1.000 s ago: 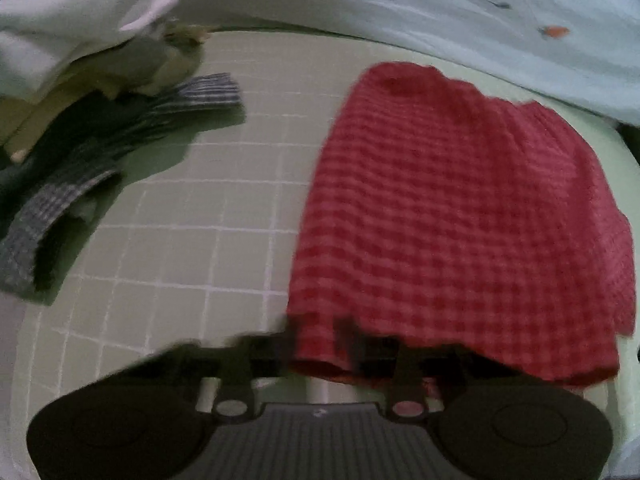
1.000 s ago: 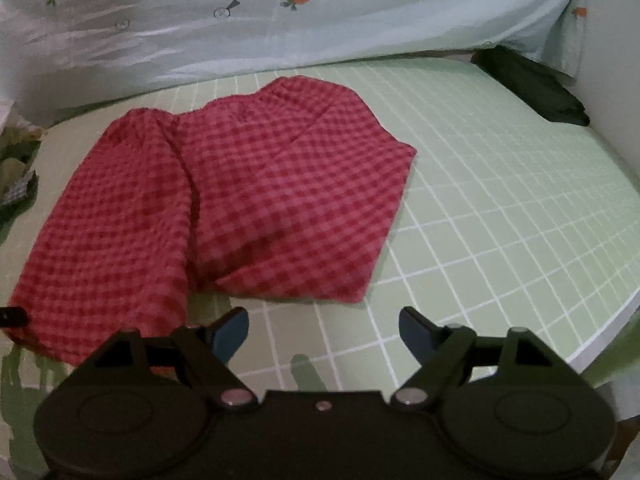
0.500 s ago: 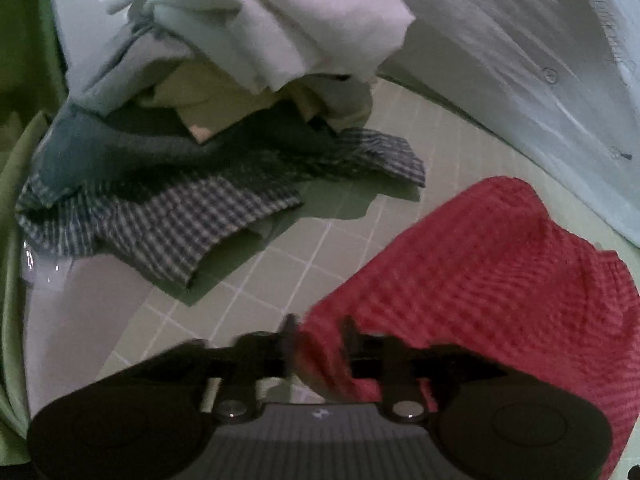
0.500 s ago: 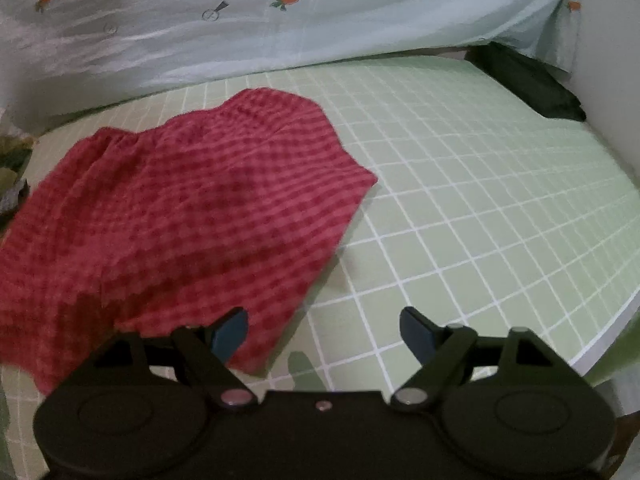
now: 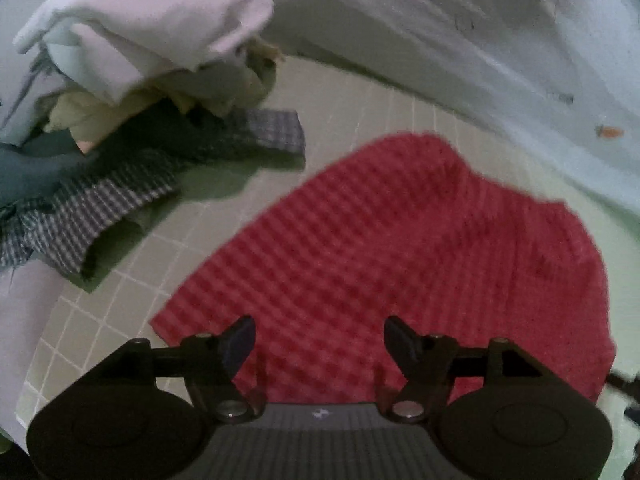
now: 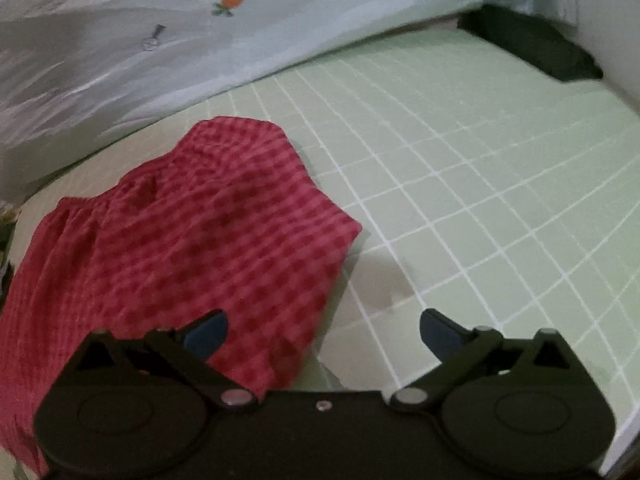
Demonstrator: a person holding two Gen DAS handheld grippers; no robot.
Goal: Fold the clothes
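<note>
**Red checked cloth lies loose on the green sheet, both grippers parted**

From the left wrist camera we see our left gripper (image 5: 319, 334) above the near edge of the red checked garment (image 5: 400, 248), which lies spread on the green grid-patterned sheet (image 5: 352, 104). Its jaws have just been opening and now stand apart; the cloth shows in the gap beneath them, but the pads do not press on it. To the left sits a heap of unfolded clothes (image 5: 132, 92), a white piece on top and a grey checked one at the bottom, near the red garment but not touching it. A pale blue cover (image 5: 480, 32) with a carrot print rises behind.

From the right wrist camera our right gripper (image 6: 323, 332) has its jaws spread wide, having just opened further, with nothing clamped. The red checked garment (image 6: 192, 248) lies left of centre; its near right corner reaches under the left finger. A dark item (image 6: 532, 48) rests in the far right corner of the sheet.
</note>
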